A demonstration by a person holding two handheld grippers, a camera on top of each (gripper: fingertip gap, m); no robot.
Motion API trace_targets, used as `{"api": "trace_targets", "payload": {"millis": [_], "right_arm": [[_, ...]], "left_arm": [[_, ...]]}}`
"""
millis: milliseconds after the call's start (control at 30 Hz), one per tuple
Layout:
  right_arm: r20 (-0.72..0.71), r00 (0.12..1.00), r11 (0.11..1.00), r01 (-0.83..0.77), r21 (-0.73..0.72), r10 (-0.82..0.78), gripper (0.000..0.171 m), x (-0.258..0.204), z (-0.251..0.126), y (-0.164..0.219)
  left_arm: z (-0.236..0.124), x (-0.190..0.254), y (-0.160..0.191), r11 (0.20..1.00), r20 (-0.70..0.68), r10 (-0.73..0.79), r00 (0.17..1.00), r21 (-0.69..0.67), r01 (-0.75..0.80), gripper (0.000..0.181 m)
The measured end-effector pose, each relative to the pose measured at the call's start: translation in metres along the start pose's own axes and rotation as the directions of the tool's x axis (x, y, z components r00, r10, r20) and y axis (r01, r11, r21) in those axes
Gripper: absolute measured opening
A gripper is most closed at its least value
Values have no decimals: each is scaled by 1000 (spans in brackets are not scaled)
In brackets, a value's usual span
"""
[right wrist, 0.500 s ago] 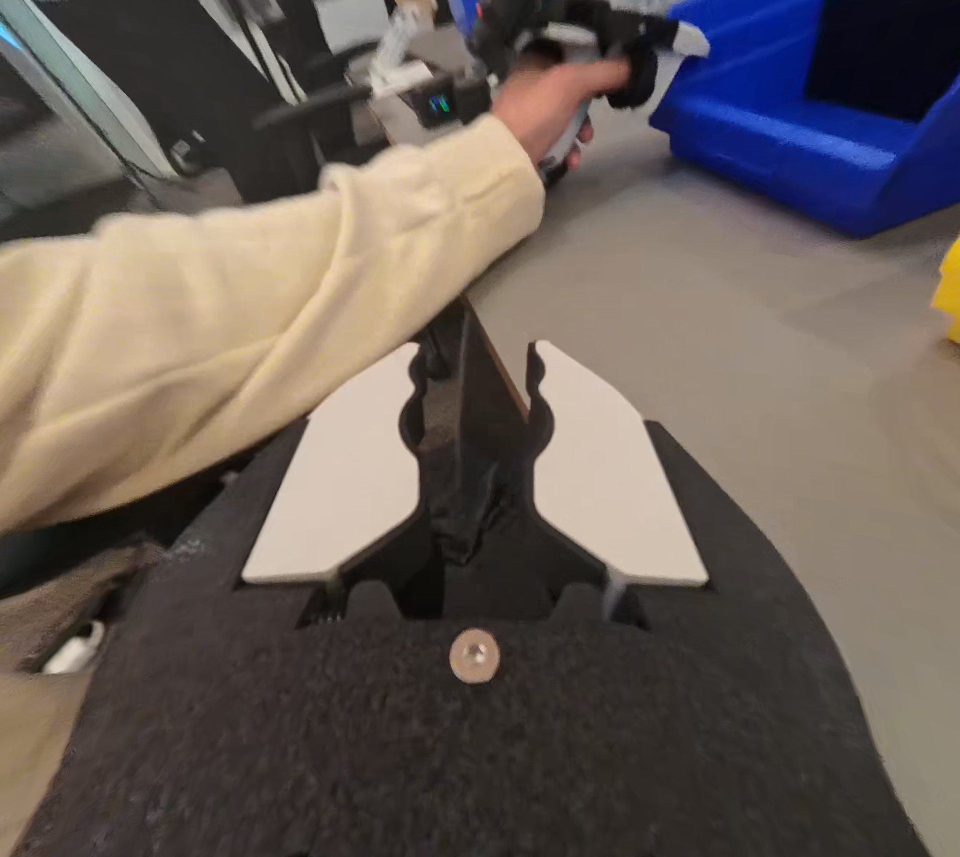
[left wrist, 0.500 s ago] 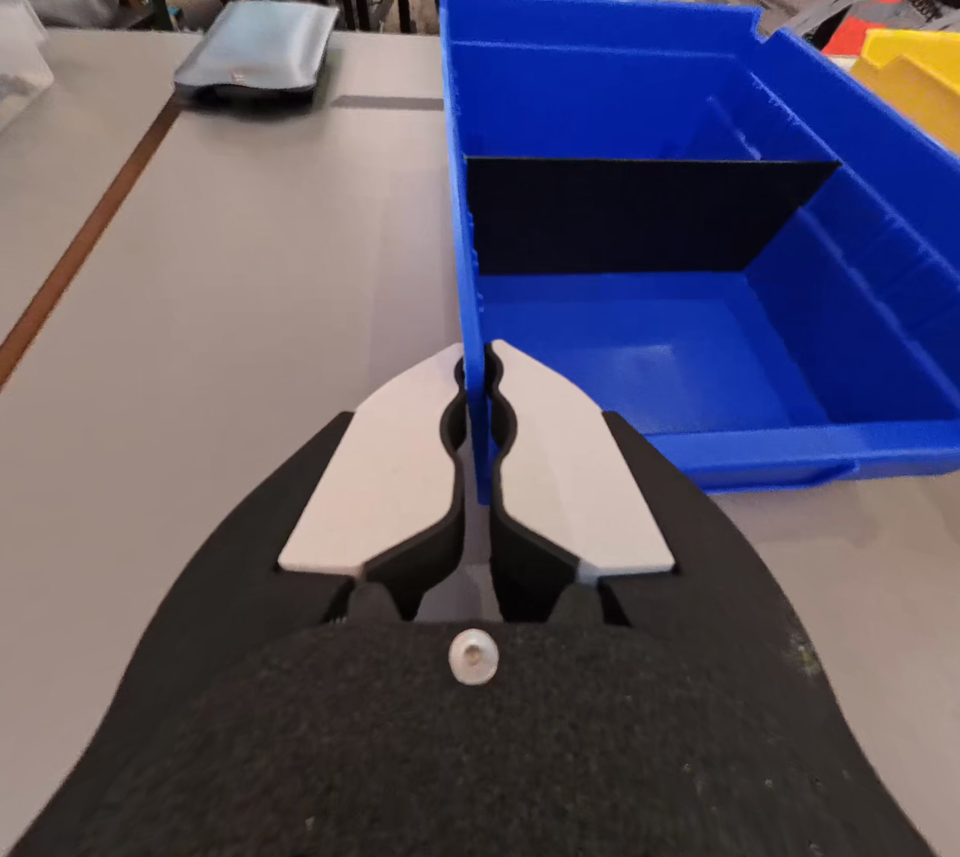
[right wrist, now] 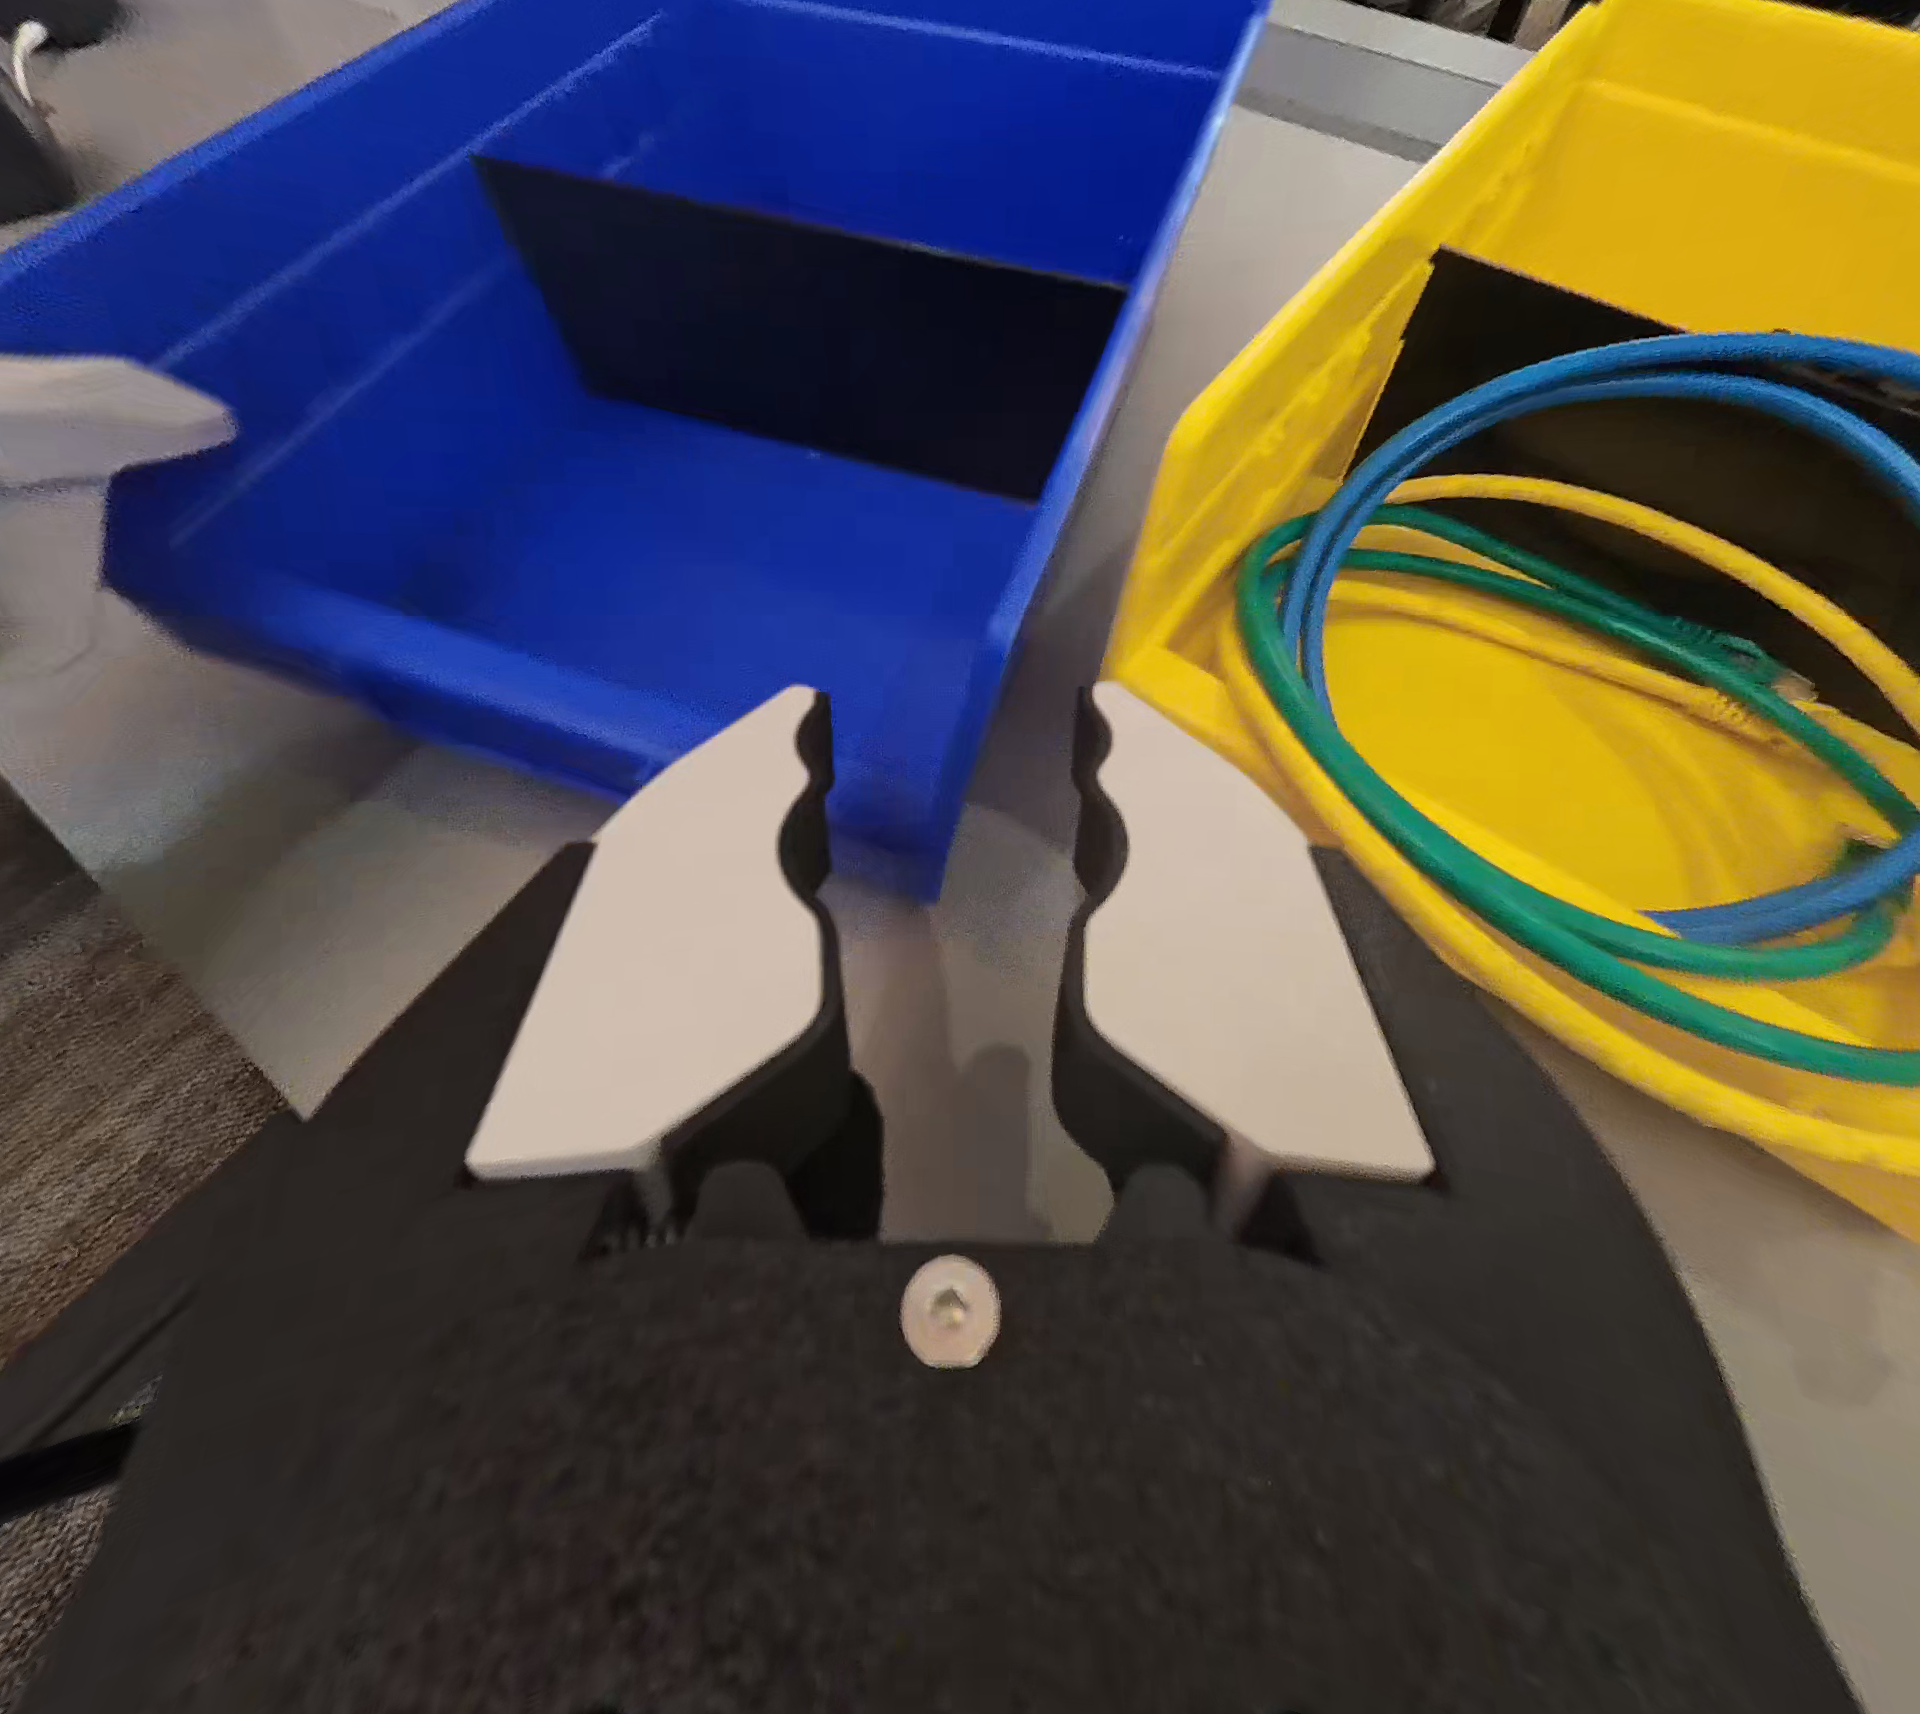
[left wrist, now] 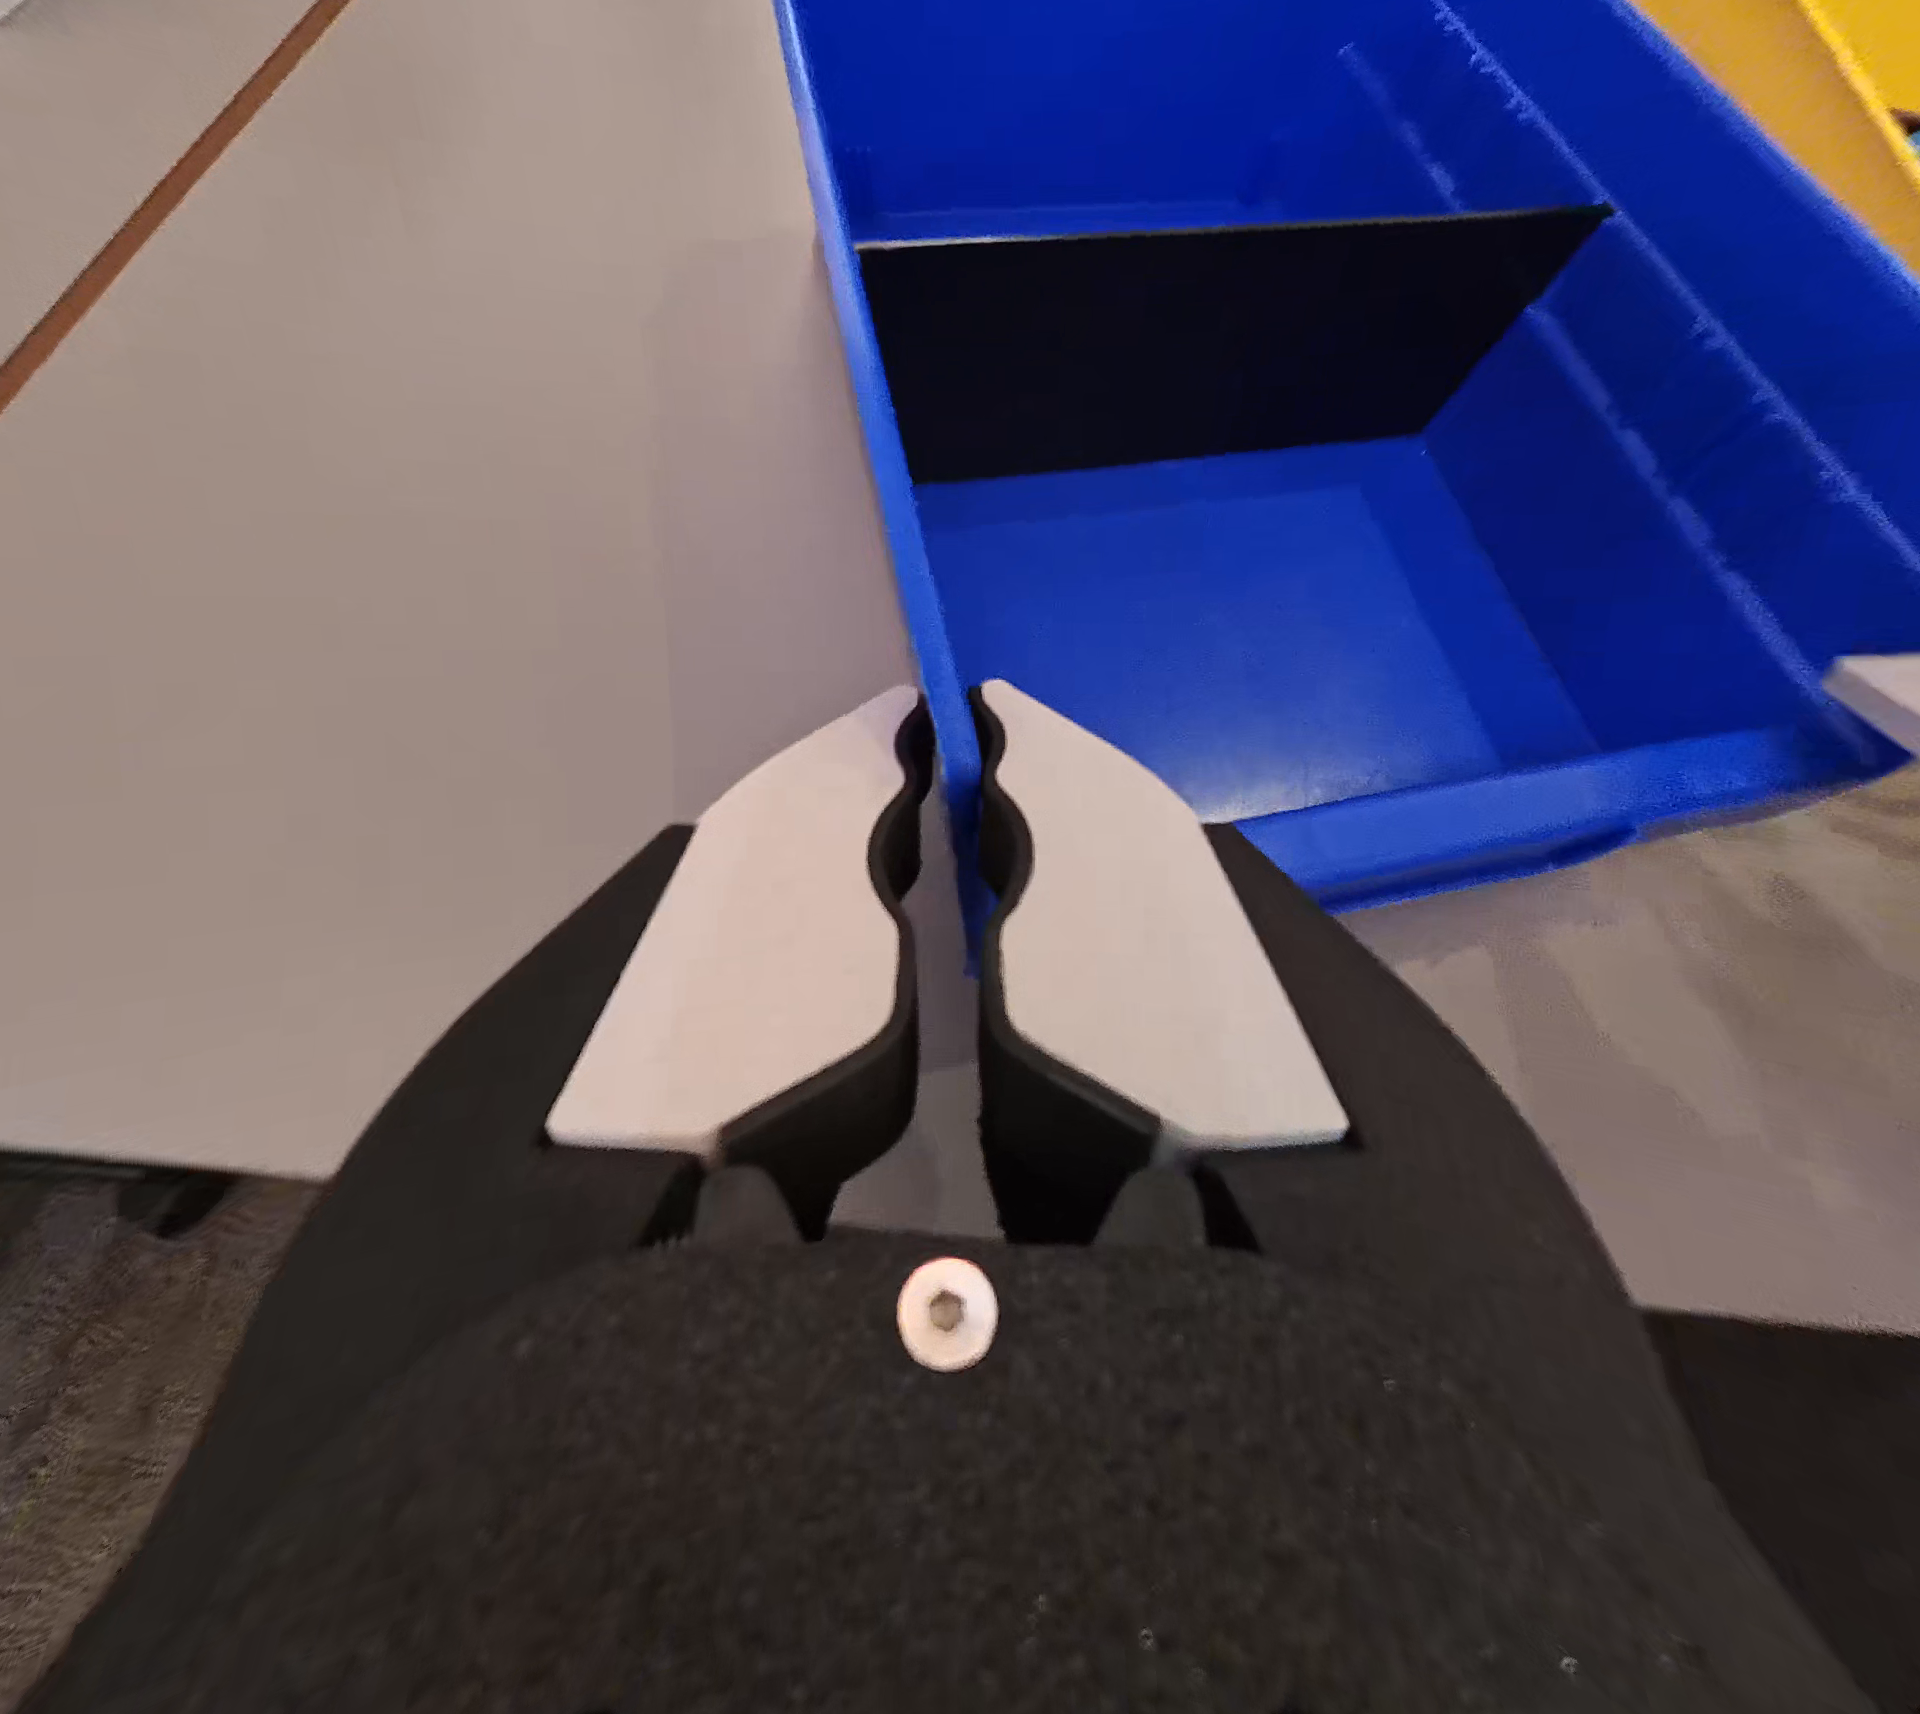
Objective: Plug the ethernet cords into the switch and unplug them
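- The left hand-held gripper (left wrist: 948, 708), with pale grey fingers on a black body, points forward and slightly down over the near edge of the grey bench (left wrist: 416, 521). Its fingers are drawn almost together, with only a thin slit between them, and they grasp nothing.
- Its fingertips line up with the near left corner of the empty blue plastic bin (left wrist: 1195, 625); whether they touch the wall cannot be told.
- The right hand-held gripper (right wrist: 956, 719) is also tilted down toward the bench (right wrist: 395, 885). Its jaws stand released with a clear gap, and nothing lies between them.
- Its tips hover before the near right corner of the blue plastic bin (right wrist: 540, 604), in the lane between that bin and the yellow plastic bin (right wrist: 1226, 459).
- A black divider panel (left wrist: 1195, 334) crosses the blue bin and splits it into a near and a far compartment.
- Only the right wrist view shows the ethernet cords: a blue ethernet cord (right wrist: 1455, 438), a green ethernet cord (right wrist: 1507, 926) and a yellow ethernet cord (right wrist: 1340, 807) lie loosely coiled in the near compartment of the yellow bin, overlapping one another.
- That view also catches a pale finger of the left gripper (right wrist: 104, 417) at the left edge, beside the blue bin's left wall.
- The left wrist view shows only a corner of the yellow bin (left wrist: 1766, 23), and a brown seam (left wrist: 239, 126) running along the bench.
- No switch can be made out in either view.
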State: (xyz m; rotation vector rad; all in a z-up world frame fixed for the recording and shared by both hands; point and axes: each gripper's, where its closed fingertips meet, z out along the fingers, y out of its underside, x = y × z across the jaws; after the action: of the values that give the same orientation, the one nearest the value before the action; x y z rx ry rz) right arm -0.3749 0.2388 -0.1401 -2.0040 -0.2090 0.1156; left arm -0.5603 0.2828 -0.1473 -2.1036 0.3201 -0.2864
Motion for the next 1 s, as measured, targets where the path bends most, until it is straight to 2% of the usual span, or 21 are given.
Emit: {"api": "trace_targets", "payload": {"millis": [67, 100, 133, 267, 400, 533, 667, 767, 867, 1000], "right_arm": [[7, 1000, 1000, -27, -6, 27, 43, 1, 4, 2], [7, 999, 999, -36, -20, 36, 34, 0, 7, 5], [2, 999, 998, -41, -46, 41, 15, 0, 10, 10], [-21, 999, 998, -32, -59, 31, 9, 3, 9, 12], [-11, 1000, 1000, -27, -16, 27, 5, 4, -3, -8], [23, 999, 999, -29, 25, 29, 5, 1, -23, -35], [-22, 1000, 990, -6, 140, 9, 5, 18, -55, -70], [-87, 996, 968, 13, 249, 9, 6, 52, -91, -107], [-157, 985, 942, -13, 336, 69, 6, 109, -135, -138], [-294, 945, 927, -23, 374, 142, 6, 211, -192, -153]], "left_arm": [[-11, 3, 7, 1000, -8, -25, 1000, 6, 25, 6], [-15, 4, 9, 1000, -10, -23, 1000, 5, 23, 6], [-18, 5, 11, 1000, -10, -16, 1000, 1, 16, 6], [-29, 10, 13, 998, 22, 56, 998, -15, -56, 6], [-52, 18, 8, 997, 27, 78, 997, 24, -78, 7], [-77, 23, -17, 987, 72, 106, 992, 114, -113, 7], [-100, 47, -64, 961, 88, 141, 986, 227, -158, 7], [-118, 89, -116, 919, 91, 207, 974, 324, -226, 6], [-126, 154, -170, 866, 56, 287, 956, 412, -284, 7], [-106, 262, -216, 817, -12, 407, 913, 451, -358, 7]]}}
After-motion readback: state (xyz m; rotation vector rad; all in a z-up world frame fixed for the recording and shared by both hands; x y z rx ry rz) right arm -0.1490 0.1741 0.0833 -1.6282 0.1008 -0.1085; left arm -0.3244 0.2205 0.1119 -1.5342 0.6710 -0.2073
